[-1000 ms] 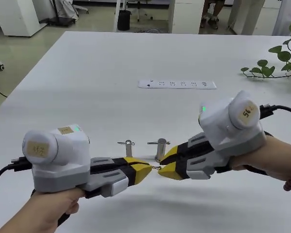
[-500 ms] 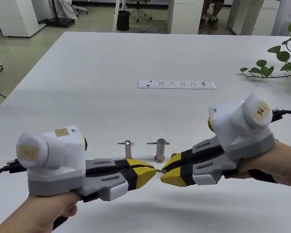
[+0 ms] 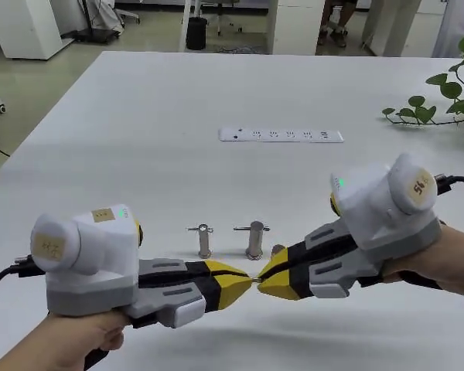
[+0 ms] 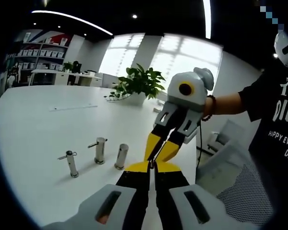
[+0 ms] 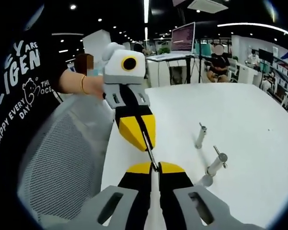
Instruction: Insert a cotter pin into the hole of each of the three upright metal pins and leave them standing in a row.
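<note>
Three upright metal pins stand in a row. The left pin (image 3: pixel 205 240) (image 4: pixel 72 163) and the middle pin (image 3: pixel 254 239) (image 4: pixel 100 150) each carry a cotter pin through the top. The third pin (image 3: pixel 278 251) (image 4: pixel 121 156) is bare and half hidden behind my right gripper (image 3: pixel 261 280). My left gripper (image 3: pixel 247 282) meets it tip to tip just in front of the row. A thin cotter pin (image 5: pixel 150 151) (image 3: pixel 254 279) bridges the two noses. Both grippers look shut on it, the left gripper (image 5: pixel 143 136) on one end and the right gripper (image 5: pixel 157 167) on the other.
A white power strip (image 3: pixel 281 135) lies farther back on the white table (image 3: pixel 139 139). A trailing green plant (image 3: pixel 437 100) reaches in at the right edge. Office chairs and furniture stand beyond the far edge.
Both grippers have sunk a little toward the near edge with their tips still together. The right gripper has shifted enough to uncover the top of the third pin.
</note>
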`<control>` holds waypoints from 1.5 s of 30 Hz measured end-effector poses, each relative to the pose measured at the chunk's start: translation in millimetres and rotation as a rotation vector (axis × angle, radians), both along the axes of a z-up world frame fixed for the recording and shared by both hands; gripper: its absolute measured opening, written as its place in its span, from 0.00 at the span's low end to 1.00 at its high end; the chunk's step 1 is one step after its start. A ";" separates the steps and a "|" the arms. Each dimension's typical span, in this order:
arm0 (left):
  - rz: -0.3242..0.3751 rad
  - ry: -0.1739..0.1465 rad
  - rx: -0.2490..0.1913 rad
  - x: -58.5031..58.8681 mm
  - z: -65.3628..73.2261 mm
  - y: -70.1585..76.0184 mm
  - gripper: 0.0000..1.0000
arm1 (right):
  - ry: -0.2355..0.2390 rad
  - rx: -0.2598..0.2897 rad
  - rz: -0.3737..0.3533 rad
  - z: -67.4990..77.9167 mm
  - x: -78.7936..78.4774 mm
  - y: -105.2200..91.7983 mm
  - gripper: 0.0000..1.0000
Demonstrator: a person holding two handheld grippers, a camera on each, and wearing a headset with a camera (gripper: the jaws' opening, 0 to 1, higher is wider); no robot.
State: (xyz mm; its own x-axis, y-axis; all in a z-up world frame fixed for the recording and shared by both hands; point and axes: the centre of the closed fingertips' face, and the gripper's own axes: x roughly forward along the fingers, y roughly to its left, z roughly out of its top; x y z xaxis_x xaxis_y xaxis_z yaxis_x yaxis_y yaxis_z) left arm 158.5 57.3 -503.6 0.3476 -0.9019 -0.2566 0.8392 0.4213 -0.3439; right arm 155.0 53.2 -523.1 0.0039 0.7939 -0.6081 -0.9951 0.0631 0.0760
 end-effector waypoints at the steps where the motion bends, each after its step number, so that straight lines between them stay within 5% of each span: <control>1: -0.002 0.000 0.003 -0.3 -0.7 0.1 0.00 | -0.013 -0.005 0.010 -0.2 -0.3 -0.1 0.00; 14: -0.007 -0.025 0.111 0.5 -17.6 1.8 0.00 | -0.106 -0.083 0.073 -4.0 1.5 -7.5 0.00; 27: 0.053 -0.085 0.136 12.3 -16.0 2.3 0.18 | -0.157 -0.202 0.043 -11.8 15.9 -34.9 0.00; 45: 0.162 -0.158 0.178 28.1 -20.8 -6.2 0.29 | -0.219 -0.357 0.025 -18.8 43.5 -73.8 0.00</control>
